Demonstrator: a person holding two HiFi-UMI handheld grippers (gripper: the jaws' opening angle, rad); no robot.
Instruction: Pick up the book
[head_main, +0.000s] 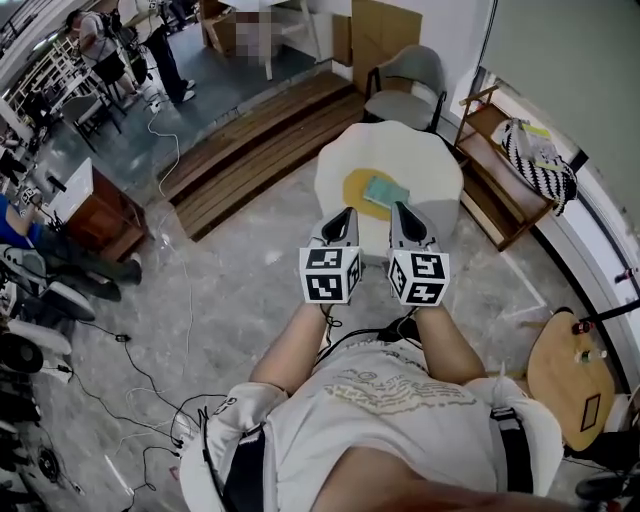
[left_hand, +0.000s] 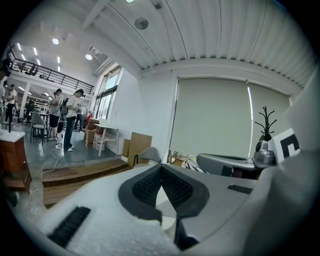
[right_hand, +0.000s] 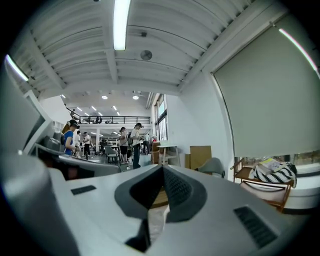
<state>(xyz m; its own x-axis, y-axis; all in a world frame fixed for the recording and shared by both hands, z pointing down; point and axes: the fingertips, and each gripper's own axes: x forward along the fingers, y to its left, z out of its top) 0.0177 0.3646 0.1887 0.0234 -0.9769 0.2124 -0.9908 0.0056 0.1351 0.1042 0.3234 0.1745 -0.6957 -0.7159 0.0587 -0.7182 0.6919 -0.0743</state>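
White table, book atop (yellow mat)

Both hand-held grippers closed, empty.

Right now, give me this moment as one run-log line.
left gripper: shut, empty | right gripper: shut, empty | teal book: lying on white table, untouched

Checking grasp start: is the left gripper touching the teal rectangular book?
Apart. Head view: the shut left gripper stops short of the teal rectangular book; bare tabletop shows between them.
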